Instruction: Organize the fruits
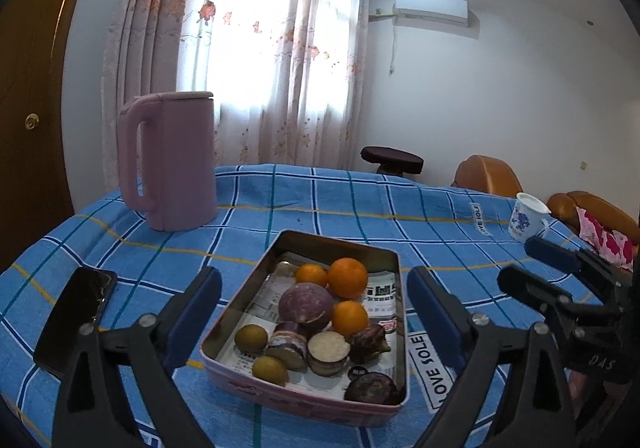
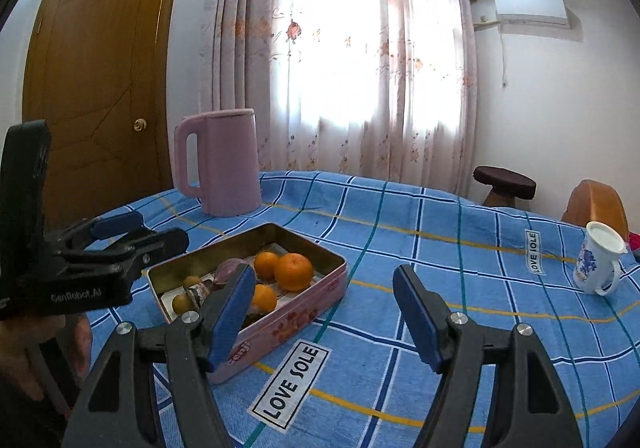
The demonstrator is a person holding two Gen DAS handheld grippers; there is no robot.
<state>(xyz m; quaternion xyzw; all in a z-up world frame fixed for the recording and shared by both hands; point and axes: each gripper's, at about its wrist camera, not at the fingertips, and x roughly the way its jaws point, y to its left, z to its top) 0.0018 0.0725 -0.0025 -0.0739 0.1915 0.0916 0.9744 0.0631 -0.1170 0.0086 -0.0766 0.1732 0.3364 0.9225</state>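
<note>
Fruits (image 1: 347,276) inside pink tin (image 1: 296,402)

I am working in a home, a living room I think. Far ahead of my left claw hang flowered curtains (image 1: 256,47), an air conditioner (image 1: 432,9) sits on the wall, a wooden door (image 2: 100,87) stands left, and a sofa (image 1: 592,207) right.
</note>
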